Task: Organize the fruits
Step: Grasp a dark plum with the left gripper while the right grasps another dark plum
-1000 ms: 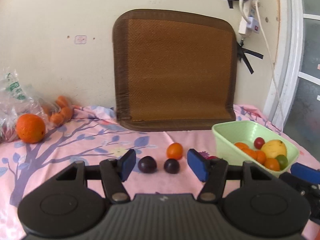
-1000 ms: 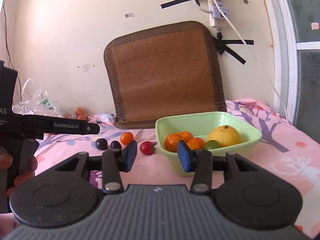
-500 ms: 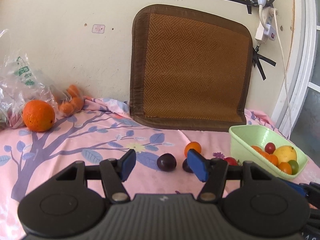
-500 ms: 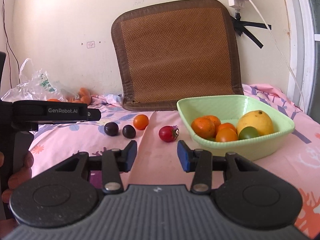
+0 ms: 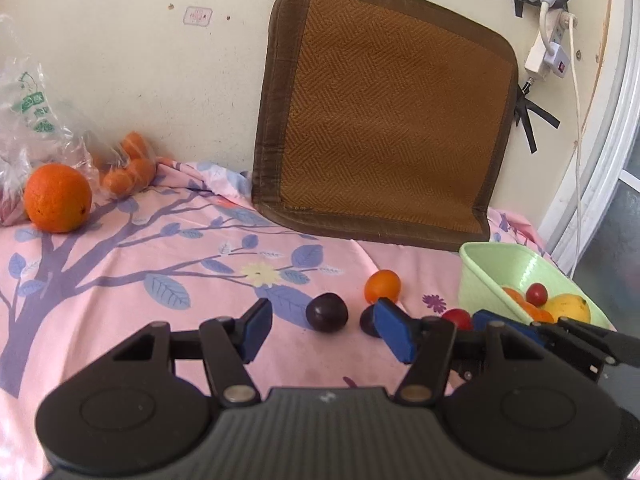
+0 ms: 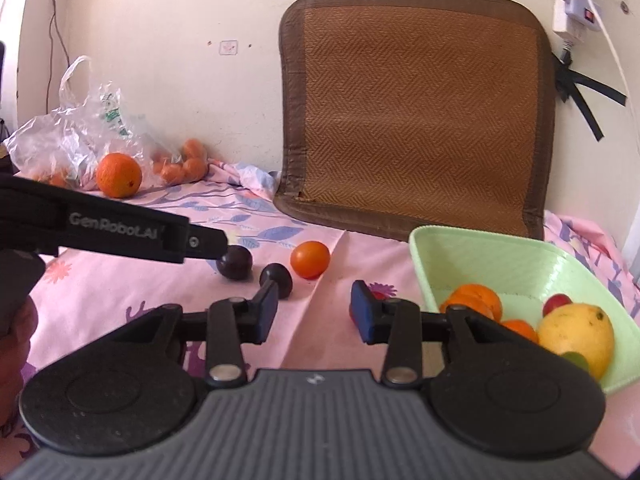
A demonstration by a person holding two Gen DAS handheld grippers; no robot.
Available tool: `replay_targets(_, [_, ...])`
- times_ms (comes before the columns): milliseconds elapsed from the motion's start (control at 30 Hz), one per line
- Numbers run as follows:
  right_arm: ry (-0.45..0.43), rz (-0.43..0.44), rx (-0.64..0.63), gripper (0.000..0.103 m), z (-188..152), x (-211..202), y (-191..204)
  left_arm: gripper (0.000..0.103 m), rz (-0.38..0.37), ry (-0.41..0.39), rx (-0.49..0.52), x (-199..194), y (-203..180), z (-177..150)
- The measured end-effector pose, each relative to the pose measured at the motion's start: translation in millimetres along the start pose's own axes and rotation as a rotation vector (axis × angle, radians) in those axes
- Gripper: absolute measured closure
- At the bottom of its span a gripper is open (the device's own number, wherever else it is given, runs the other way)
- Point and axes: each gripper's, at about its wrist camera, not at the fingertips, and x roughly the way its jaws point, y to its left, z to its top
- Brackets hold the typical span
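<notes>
Two dark plums (image 5: pixel 327 313) (image 6: pixel 276 278), a small orange (image 5: pixel 382 286) and a red tomato (image 5: pixel 458 317) lie loose on the pink cloth. My left gripper (image 5: pixel 324 330) is open, low over the cloth, with the nearer plum just beyond its blue pads, untouched. The second plum sits half hidden behind its right pad. My right gripper (image 6: pixel 314 314) is open with its jaws closing on bare cloth. The tomato is mostly hidden behind its right finger. The green bowl (image 6: pixel 440 236) to the right holds oranges, a yellow fruit (image 6: pixel 576 338) and a red one.
A large orange (image 5: pixel 58 198) and a plastic bag (image 6: pixel 76 136) with small oranges lie at the back left. A woven brown mat (image 5: pixel 388 120) leans on the wall. A power strip with cable (image 5: pixel 548 52) hangs at the right. A hand holds the left gripper's handle.
The right gripper has swung left, away from the bowl towards the loose fruit, and its jaws have narrowed a little. The left gripper has shifted and rolled, drawing closer to the plums.
</notes>
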Motion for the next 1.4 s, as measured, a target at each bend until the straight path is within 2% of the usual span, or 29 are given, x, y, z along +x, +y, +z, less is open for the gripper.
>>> replay_targets(100, [0.004,0.047,-0.059,0.06,5,10,8,0.045,-0.022,0.048,-0.049,15,6,9])
replay_targets(167, [0.023,0.069,-0.075,0.06,8,18,12,0.045,-0.014,0.062,-0.047,25,6,14])
replay_targets(400, [0.11,0.071,-0.146,0.06,11,38,20,0.049,-0.035,0.103,-0.051,45,4,10])
replay_targets(467, [0.12,0.078,-0.154,0.06,10,39,21,0.05,-0.051,0.086,-0.063,42,7,11])
replay_targets(567, [0.124,0.081,-0.15,0.06,11,40,21,0.05,-0.06,0.095,-0.082,43,10,10])
replay_targets(767, [0.13,0.068,-0.111,0.06,10,41,16,0.05,-0.048,0.092,-0.051,43,5,9])
replay_targets(800, [0.133,0.068,-0.101,0.06,10,42,14,0.057,-0.051,0.094,-0.051,44,5,9])
replay_targets(900, [0.142,0.077,-0.083,0.06,12,45,12,0.061,-0.052,0.095,-0.061,44,7,8])
replay_targets(1033, [0.159,0.088,-0.04,0.06,16,54,5,0.061,-0.049,0.093,-0.059,45,7,8])
replay_targets(1067, [0.165,0.095,-0.025,0.061,17,56,3,0.063,-0.046,0.092,-0.055,45,7,8])
replay_targets(1100, [0.169,0.109,-0.013,0.073,17,57,2,0.074,-0.045,0.096,-0.053,45,6,7])
replay_targets(1133, [0.172,0.12,-0.007,0.079,18,57,2,0.073,-0.045,0.097,-0.052,46,6,7])
replay_targets(1267, [0.166,0.103,-0.007,0.079,14,47,5,0.073,-0.047,0.095,-0.055,45,7,7])
replay_targets(1400, [0.14,0.089,0.008,0.079,7,20,2,0.074,-0.046,0.095,-0.053,46,7,7])
